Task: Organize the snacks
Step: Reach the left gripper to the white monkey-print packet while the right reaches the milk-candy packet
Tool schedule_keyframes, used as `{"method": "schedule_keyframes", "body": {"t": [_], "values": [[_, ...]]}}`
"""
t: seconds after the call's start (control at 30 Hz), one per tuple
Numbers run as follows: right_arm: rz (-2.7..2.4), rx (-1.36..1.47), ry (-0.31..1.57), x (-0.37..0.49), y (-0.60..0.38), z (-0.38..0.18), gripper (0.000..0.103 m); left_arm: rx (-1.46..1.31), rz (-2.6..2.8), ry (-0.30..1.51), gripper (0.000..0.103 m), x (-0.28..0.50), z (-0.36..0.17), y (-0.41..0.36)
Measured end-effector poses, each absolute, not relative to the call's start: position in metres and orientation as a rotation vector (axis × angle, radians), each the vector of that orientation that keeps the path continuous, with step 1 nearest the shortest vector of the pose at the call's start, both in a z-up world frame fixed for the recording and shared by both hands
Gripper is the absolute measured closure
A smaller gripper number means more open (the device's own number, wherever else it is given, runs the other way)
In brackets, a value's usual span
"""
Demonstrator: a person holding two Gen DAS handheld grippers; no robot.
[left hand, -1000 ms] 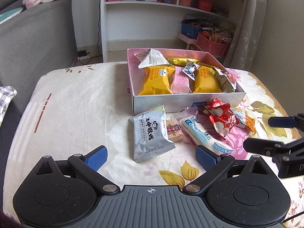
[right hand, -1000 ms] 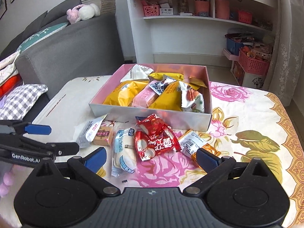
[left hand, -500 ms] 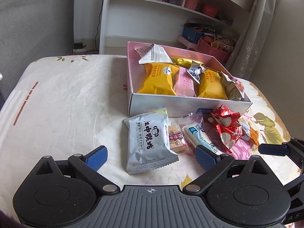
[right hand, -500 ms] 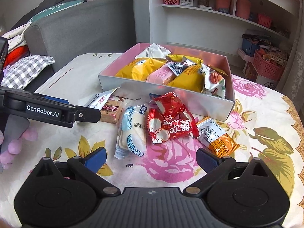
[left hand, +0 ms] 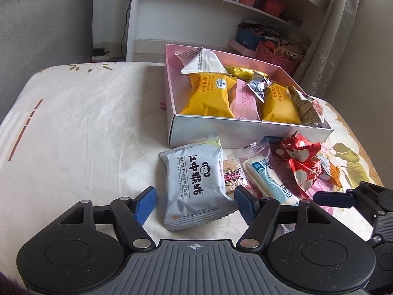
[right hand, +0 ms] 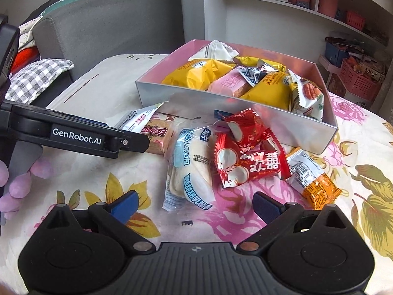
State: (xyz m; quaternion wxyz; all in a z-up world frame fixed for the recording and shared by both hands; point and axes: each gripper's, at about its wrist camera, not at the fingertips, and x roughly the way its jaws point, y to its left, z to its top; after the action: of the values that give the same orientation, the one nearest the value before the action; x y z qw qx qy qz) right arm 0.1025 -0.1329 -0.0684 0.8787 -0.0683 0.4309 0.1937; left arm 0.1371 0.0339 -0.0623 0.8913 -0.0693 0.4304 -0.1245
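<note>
A grey biscuit packet [left hand: 196,182] lies on the floral cloth in front of a pink-lined box [left hand: 245,132] filled with yellow, pink and white snack packs. My left gripper [left hand: 195,204] straddles the packet's near end, and its jaws are closing. The left pad still stands clear of the wrapper. My right gripper [right hand: 196,206] is open, just short of a white-and-blue bread packet [right hand: 189,167]. Red packets [right hand: 248,152] and an orange-white packet [right hand: 312,182] lie to its right. A small biscuit pack [right hand: 158,135] sits beside the left gripper's finger [right hand: 132,142].
A grey sofa [right hand: 110,29] with a checked cushion [right hand: 36,76] stands to the left. White shelves [left hand: 221,12] and pink baskets [right hand: 358,81] lie behind the table. A purple-gloved hand [right hand: 14,184] holds the left gripper. The cloth's left half [left hand: 86,123] is bare.
Both grippers have come down and closer to the loose snacks. The left jaws have narrowed around the grey packet's near end. The right jaws stay wide.
</note>
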Motion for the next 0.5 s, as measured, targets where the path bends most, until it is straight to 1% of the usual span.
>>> {"method": "schedule_keyframes", "body": {"t": [0.03, 0.13, 0.2, 0.23, 0.3, 0.33, 0.37, 0.4, 0.5], "values": [[0.410, -0.145, 0.900, 0.103, -0.131, -0.069, 0.014, -0.141, -0.260, 0.896, 0.046, 0.136, -0.062, 0.034], [0.423, -0.149, 0.896, 0.105, -0.125, -0.070, 0.019, -0.132, -0.250, 0.891, 0.047, 0.133, -0.061, 0.034], [0.426, -0.162, 0.888, 0.106, -0.122, -0.070, 0.028, -0.135, -0.248, 0.893, 0.048, 0.131, -0.060, 0.035], [0.425, -0.169, 0.884, 0.106, -0.121, -0.070, 0.030, -0.131, -0.245, 0.897, 0.048, 0.130, -0.059, 0.035], [0.424, -0.190, 0.875, 0.105, -0.119, -0.069, 0.043, -0.126, -0.248, 0.908, 0.048, 0.128, -0.059, 0.038], [0.424, -0.202, 0.869, 0.105, -0.118, -0.068, 0.048, -0.122, -0.250, 0.911, 0.048, 0.127, -0.059, 0.039], [0.423, -0.213, 0.864, 0.105, -0.118, -0.067, 0.059, -0.110, -0.252, 0.912, 0.048, 0.124, -0.059, 0.041], [0.418, -0.225, 0.858, 0.104, -0.118, -0.067, 0.067, -0.095, -0.254, 0.911, 0.048, 0.122, -0.059, 0.042], [0.425, -0.228, 0.854, 0.104, -0.123, -0.065, 0.070, -0.062, -0.270, 0.912, 0.048, 0.113, -0.059, 0.045]]}}
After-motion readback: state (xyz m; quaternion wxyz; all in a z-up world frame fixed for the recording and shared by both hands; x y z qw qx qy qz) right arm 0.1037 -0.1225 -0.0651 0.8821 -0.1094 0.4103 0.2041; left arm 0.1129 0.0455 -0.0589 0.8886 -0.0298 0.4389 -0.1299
